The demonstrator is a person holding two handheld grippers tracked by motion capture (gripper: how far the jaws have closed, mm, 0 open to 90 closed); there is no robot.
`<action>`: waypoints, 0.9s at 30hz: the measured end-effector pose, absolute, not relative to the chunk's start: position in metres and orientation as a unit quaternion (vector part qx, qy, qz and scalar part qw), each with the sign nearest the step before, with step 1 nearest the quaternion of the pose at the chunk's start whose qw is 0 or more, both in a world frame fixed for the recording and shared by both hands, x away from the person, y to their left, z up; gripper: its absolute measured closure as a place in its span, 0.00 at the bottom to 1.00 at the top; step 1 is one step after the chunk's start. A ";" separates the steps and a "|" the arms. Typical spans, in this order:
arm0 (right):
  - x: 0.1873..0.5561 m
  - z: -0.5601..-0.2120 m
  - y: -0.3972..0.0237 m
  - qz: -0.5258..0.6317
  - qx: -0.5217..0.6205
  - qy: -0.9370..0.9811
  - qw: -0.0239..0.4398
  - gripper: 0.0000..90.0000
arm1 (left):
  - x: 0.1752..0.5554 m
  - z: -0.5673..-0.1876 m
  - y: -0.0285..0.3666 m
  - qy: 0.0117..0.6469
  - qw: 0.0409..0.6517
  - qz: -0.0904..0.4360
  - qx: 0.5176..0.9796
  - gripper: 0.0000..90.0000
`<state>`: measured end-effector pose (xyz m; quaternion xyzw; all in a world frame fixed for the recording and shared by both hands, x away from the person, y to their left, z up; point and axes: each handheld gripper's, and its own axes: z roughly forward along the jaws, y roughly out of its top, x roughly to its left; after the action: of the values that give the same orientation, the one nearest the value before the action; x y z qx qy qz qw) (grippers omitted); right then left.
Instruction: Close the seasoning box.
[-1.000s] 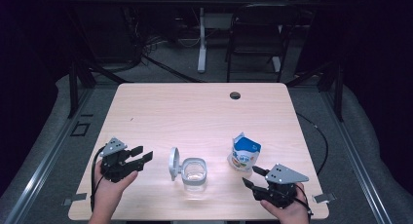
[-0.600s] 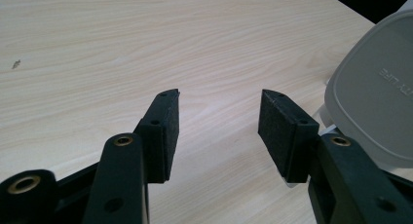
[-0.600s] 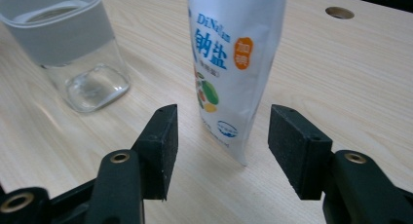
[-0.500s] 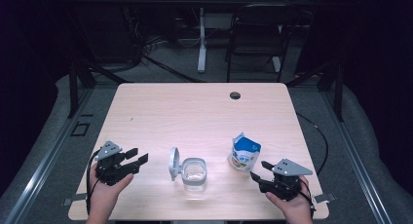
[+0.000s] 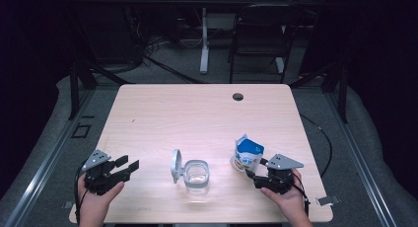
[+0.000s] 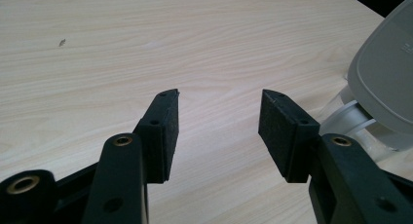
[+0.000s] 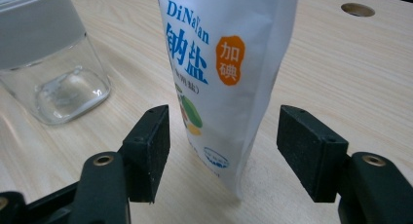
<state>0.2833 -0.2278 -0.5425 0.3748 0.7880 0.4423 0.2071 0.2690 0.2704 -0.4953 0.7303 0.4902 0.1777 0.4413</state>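
Right gripper [image 5: 256,171], jaws just opening and spread with no pad touching, faces the upright salt bag [image 7: 221,78] standing straight ahead. Left gripper [image 5: 125,167], also spread, points toward the open-lidded glass jar [image 5: 196,176].

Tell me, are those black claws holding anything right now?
No, nothing is held. The right gripper has just been opening its jaws; the salt bag stands between them untouched. The left gripper is open over bare table.
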 end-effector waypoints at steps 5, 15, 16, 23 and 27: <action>0.288 -0.547 -0.223 0.441 0.373 0.790 0.205 0.41 | 0.270 -0.496 0.272 0.492 0.443 0.177 0.728 0.55; 0.298 -0.556 -0.219 0.441 0.374 0.792 0.195 0.41 | 0.270 -0.494 0.275 0.498 0.449 0.177 0.721 0.55; 0.298 -0.556 -0.219 0.441 0.374 0.792 0.195 0.41 | 0.270 -0.495 0.276 0.499 0.448 0.177 0.721 0.55; 0.303 -0.560 -0.214 0.433 0.372 0.798 0.193 0.41 | 0.271 -0.498 0.276 0.503 0.442 0.173 0.722 0.56; 0.305 -0.562 -0.212 0.433 0.371 0.797 0.200 0.41 | 0.270 -0.499 0.275 0.503 0.440 0.173 0.724 0.56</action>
<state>0.3050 -0.2115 -0.5620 0.3710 0.7966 0.4334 0.1999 0.2703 0.2752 -0.4988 0.7236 0.5031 0.1732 0.4396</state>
